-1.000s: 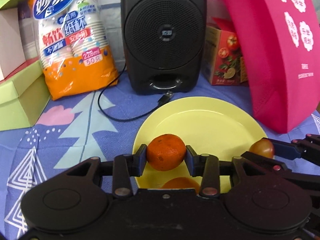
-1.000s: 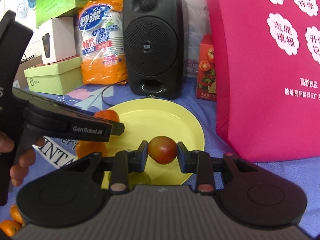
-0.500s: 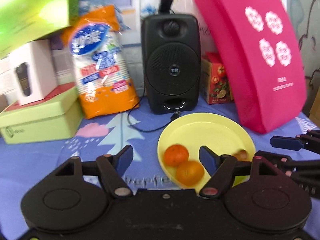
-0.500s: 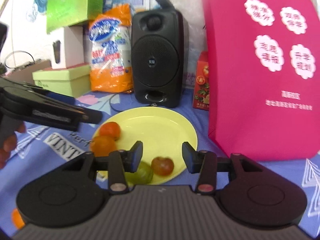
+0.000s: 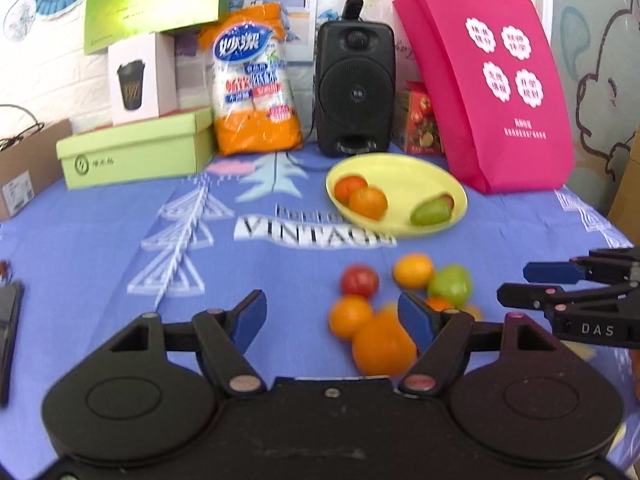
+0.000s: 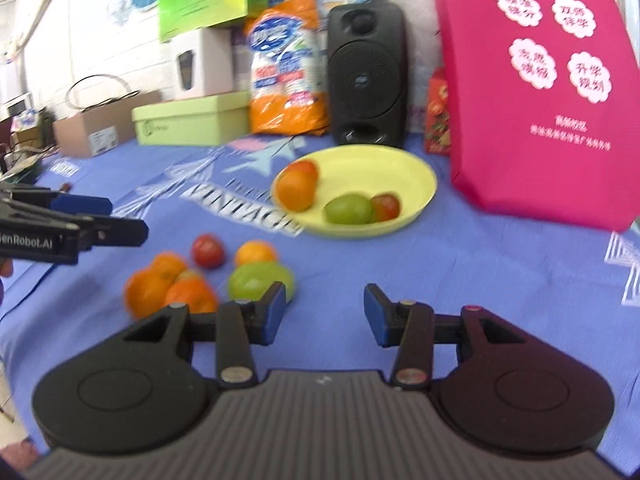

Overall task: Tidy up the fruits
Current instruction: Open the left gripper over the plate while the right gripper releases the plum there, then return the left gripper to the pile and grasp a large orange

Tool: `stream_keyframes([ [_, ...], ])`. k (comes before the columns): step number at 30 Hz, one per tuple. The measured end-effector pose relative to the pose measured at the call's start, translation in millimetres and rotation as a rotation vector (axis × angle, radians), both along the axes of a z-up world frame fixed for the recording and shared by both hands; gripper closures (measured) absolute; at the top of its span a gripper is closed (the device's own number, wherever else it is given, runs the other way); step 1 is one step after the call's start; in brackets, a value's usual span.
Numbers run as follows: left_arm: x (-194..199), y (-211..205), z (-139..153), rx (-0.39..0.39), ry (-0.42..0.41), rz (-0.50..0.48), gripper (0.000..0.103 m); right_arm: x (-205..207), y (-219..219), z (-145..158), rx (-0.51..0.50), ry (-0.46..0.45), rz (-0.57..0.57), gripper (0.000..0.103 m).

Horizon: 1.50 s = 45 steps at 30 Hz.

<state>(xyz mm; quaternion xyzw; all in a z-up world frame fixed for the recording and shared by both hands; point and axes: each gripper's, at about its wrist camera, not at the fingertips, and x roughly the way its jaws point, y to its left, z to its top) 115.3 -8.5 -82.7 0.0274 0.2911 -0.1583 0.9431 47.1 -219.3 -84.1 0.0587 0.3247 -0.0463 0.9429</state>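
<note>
A yellow plate (image 5: 404, 176) (image 6: 416, 172) holds two oranges (image 5: 368, 202) (image 6: 296, 190), a green fruit (image 5: 431, 213) (image 6: 347, 209) and a red tomato (image 6: 386, 206). A loose pile of oranges (image 5: 382, 346) (image 6: 150, 290), a red tomato (image 5: 359, 280) (image 6: 207, 251) and a green fruit (image 5: 450, 284) (image 6: 260, 280) lies on the blue tablecloth nearer me. My left gripper (image 5: 332, 318) is open and empty, above the pile's left side. My right gripper (image 6: 325, 312) is open and empty, just right of the pile.
A black speaker (image 5: 354, 88), an orange pack of paper cups (image 5: 254, 84), a pink bag (image 5: 492, 84) and green boxes (image 5: 136, 154) stand behind the plate. A dark object (image 5: 8, 320) lies at the table's left edge.
Both grippers opened, leaving the orange and the tomato on the plate. Both then pulled back toward me to the loose fruit pile.
</note>
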Motion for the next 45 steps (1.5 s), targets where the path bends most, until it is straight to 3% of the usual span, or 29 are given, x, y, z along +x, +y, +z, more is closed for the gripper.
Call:
stream_keyframes([
  [13,-14,-18,-29,0.042,0.06,-0.034,0.033,-15,35,-6,-0.037,0.032,0.133,0.056],
  [23,-2,-18,-38,0.019,0.082,-0.039,0.043,-10,37,-14,-0.057,0.058,0.13,0.056],
  [33,13,-22,-42,-0.016,0.087,-0.03,0.046,3,41,-19,-0.074,0.06,0.12,0.056],
  [37,17,-25,-44,-0.025,0.079,-0.045,0.062,6,43,-20,-0.079,0.059,0.125,0.056],
  [45,11,-15,-42,-0.024,0.084,-0.036,0.062,14,45,-21,-0.084,0.062,0.127,0.056],
])
